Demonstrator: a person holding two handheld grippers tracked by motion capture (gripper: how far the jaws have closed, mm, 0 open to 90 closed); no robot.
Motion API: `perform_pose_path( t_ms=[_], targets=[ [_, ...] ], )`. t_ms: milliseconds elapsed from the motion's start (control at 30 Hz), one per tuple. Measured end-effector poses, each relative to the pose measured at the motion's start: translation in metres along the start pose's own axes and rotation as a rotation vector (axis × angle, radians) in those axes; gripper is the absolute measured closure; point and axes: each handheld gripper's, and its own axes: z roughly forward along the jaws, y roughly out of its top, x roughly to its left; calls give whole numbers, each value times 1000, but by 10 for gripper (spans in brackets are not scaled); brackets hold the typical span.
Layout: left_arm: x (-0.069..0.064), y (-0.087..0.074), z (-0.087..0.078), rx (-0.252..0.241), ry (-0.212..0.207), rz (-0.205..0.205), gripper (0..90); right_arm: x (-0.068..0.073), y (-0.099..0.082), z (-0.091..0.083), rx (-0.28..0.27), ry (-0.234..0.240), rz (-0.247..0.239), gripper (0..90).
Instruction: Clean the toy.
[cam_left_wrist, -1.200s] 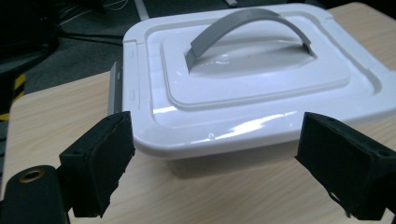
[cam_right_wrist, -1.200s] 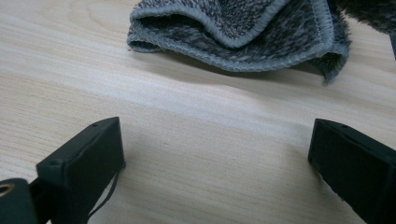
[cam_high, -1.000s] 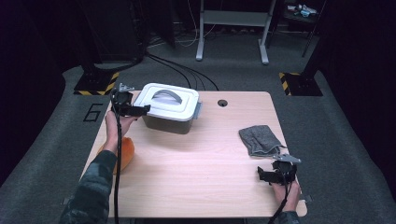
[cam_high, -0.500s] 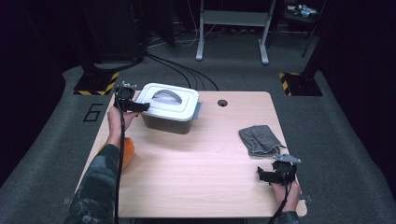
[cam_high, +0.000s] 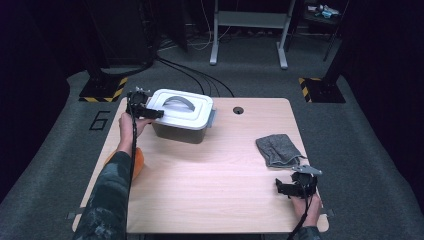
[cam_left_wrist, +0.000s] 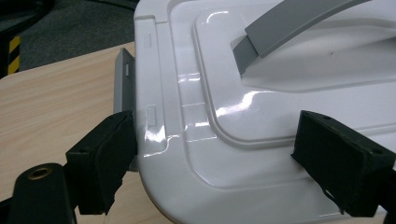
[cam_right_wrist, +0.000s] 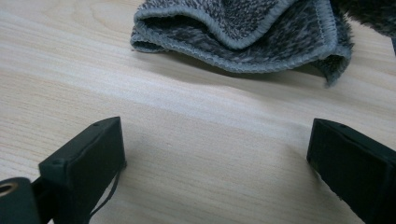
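A grey box with a white lid (cam_high: 181, 111) and a grey handle (cam_high: 176, 101) stands at the back left of the table. My left gripper (cam_high: 151, 113) is open at the lid's left corner; in the left gripper view its jaws straddle the white lid (cam_left_wrist: 261, 116) with a wide gap, one pad beside the lid's edge. A folded grey cloth (cam_high: 278, 149) lies at the right. My right gripper (cam_high: 284, 187) hovers open near the table's front right; in the right gripper view the cloth (cam_right_wrist: 252, 32) lies just beyond its spread jaws.
An orange object (cam_high: 137, 159) lies on the table (cam_high: 210, 185) partly under the left forearm. A round cable hole (cam_high: 238, 110) sits near the back edge. Dark floor, cables and a metal stand (cam_high: 250, 30) lie beyond the table.
My left gripper has moved slightly inward over the lid's corner. The right gripper has stayed where it was.
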Motion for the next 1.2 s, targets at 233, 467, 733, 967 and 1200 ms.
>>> perform_pose_path(
  t_ms=[233,467,733,967,1200],
  targets=[
    [2,-1,-1,10,-19,7,134,0,0,0,0,0,0,36],
    [1,-2,-2,13,-30,15,134,0,0,0,-2,0,-1,35],
    [-7,-1,-1,14,-54,47,135,1,0,0,-4,-2,-1,36],
    [-13,-1,-1,24,-78,74,135,1,0,0,-4,-2,1,36],
    [-20,-1,-1,27,-101,90,136,1,0,0,-4,-2,2,36]
  ],
)
